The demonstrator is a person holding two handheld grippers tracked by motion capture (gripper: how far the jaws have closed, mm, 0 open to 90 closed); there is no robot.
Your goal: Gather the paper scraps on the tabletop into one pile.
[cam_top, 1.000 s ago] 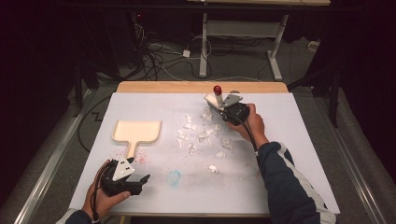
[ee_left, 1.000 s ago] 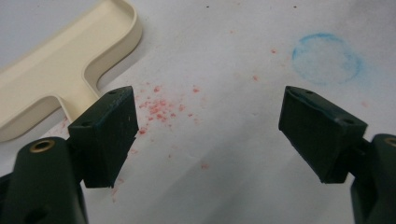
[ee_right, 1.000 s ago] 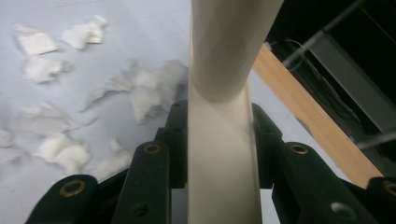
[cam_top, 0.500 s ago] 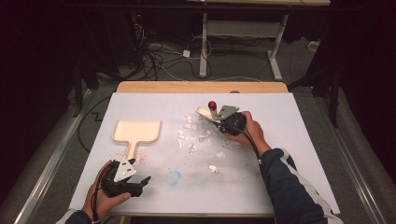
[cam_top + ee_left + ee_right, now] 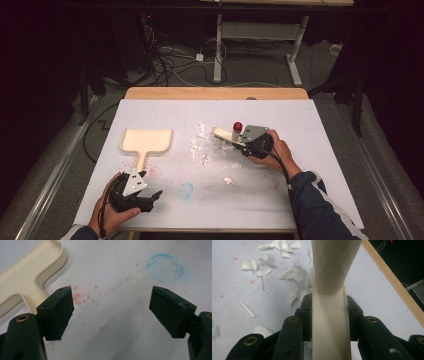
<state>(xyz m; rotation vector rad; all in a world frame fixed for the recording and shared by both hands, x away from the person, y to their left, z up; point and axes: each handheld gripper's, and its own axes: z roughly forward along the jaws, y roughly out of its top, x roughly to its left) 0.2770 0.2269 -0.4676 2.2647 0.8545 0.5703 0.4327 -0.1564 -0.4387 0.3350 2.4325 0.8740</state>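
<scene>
My right gripper [image 5: 241, 142] is at the middle of the white table, shut on the handle of a cream brush-like tool [image 5: 223, 135] that points left over torn paper scraps [image 5: 202, 146]. A small red knob [image 5: 238, 126] stands just above the tool. In the right gripper view the cream handle [image 5: 329, 322] runs up between the jaws, with the scraps [image 5: 269, 265] ahead on the left. A cream dustpan [image 5: 146, 141] lies flat at the left. My left gripper [image 5: 153, 196] rests open near the front left edge, nothing between its jaws [image 5: 111, 312], beside the dustpan's handle [image 5: 25, 277].
The white sheet [image 5: 310, 125] covers a wooden table whose far edge [image 5: 215, 93] shows. A blue ring stain [image 5: 186, 190] and red specks [image 5: 82, 296] mark the sheet near the left gripper. Dark floor, cables and a desk frame lie beyond the table.
My right gripper has come toward the near side of the table with the cream tool, down into the scraps. The left gripper has stayed where it was.
</scene>
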